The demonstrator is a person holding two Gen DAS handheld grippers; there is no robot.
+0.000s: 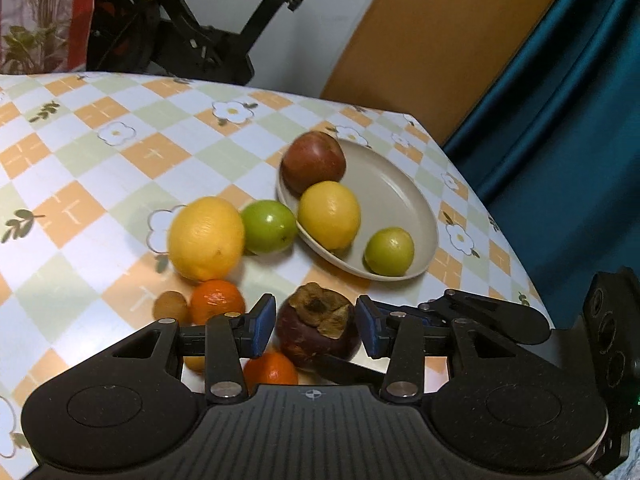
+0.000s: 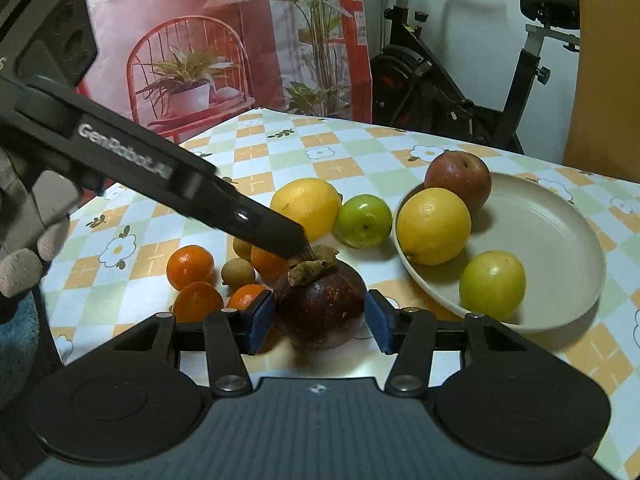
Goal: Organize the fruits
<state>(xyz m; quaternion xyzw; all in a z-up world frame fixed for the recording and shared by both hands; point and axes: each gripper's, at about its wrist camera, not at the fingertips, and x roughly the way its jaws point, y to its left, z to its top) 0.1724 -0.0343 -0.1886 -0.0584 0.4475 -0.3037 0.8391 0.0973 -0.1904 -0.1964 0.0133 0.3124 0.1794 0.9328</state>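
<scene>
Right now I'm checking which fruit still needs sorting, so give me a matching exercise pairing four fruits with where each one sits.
Fruits:
1. round red apple
2. dark purple mangosteen
3. green apple with a dimpled top
4. small tan longan

Places:
A. among the oranges
B. on the tablecloth, just outside the beige plate
C. on the beige plate, at its far rim
D. between the right claw's blue pads

Pairs: 1-C, 2-D, 3-B, 4-A

black exercise bike (image 2: 460, 80) beyond the checked tablecloth (image 1: 100, 152), teal curtain (image 1: 568, 112), printed plant backdrop (image 2: 240, 40)
</scene>
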